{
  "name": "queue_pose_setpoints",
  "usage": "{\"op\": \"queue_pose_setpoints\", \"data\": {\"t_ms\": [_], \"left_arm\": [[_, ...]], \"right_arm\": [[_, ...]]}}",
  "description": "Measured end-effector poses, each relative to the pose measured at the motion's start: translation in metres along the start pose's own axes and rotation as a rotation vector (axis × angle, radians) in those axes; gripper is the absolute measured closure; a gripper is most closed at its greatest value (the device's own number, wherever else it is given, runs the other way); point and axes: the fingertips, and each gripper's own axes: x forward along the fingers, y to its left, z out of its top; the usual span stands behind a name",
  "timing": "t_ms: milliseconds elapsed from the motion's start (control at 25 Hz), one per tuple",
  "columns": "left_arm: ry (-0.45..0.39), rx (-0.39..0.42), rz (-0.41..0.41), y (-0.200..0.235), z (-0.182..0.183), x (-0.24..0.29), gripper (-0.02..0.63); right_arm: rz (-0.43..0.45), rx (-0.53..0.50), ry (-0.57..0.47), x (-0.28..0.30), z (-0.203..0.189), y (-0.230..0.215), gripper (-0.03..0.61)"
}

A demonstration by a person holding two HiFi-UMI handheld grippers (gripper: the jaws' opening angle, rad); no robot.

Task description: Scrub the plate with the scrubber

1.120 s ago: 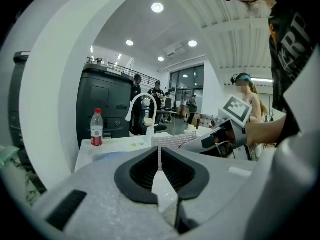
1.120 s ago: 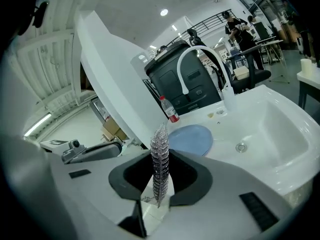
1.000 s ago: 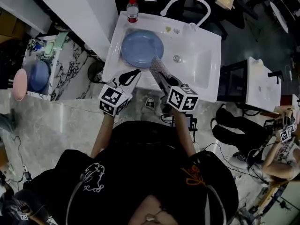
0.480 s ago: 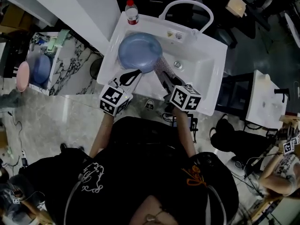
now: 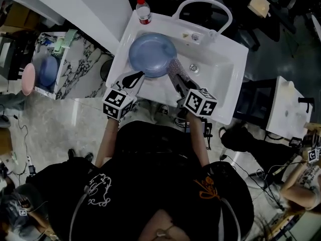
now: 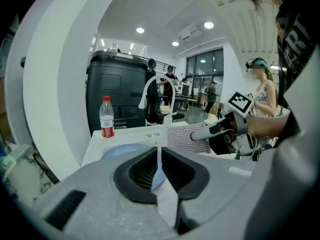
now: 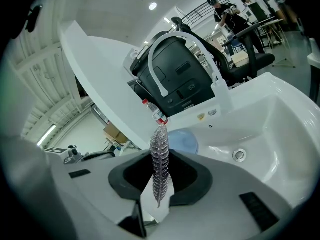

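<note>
A blue plate lies in the left part of the white sink. My left gripper is shut, with its tips at the plate's near rim; nothing shows between the jaws. In the left gripper view the plate lies just beyond the closed jaws of the left gripper. My right gripper is shut on a silvery mesh scrubber, whose far end reaches the plate's right edge. In the right gripper view the scrubber stands edge-on between the jaws of the right gripper, with the plate behind it.
A red-capped water bottle stands on the sink's back left corner, next to the arched faucet. The drain sits right of the plate. A marble shelf with blue and pink dishes stands at the left. A person sits at the right.
Both grippers have edged forward toward the plate; the left gripper's tips now reach its near rim. The scrubber stays in the right gripper.
</note>
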Motion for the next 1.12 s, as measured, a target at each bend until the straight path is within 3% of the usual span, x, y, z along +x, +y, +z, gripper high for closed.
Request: {"op": "queue_pose_setpoints", "data": {"t_ms": [200,600,640,720,760,1120], "left_arm": [[0.084,0.02,-0.006,0.029,-0.021,0.009,0.591],[0.266,-0.074,-0.006,0.091,-0.07,0.03,0.584],[0.278,-0.086,-0.014,0.096,-0.075,0.033,0.565],[0.305,-0.113,-0.036,0.103,-0.084,0.04,0.382],[0.319,-0.126,-0.043,0.107,-0.089,0.043,0.365],[0.373,-0.25,-0.023,0.132,-0.114,0.064,0.378]], "right_arm": [[-0.024,0.012,-0.025,0.012,0.007,0.001,0.497],[-0.064,0.014,-0.03,0.05,0.022,0.011,0.497],[-0.068,0.012,-0.027,0.055,0.023,0.012,0.497],[-0.075,0.007,-0.018,0.066,0.023,0.015,0.497],[-0.078,0.003,-0.013,0.072,0.024,0.017,0.497],[-0.082,-0.073,0.044,0.126,0.033,0.033,0.497]]}}
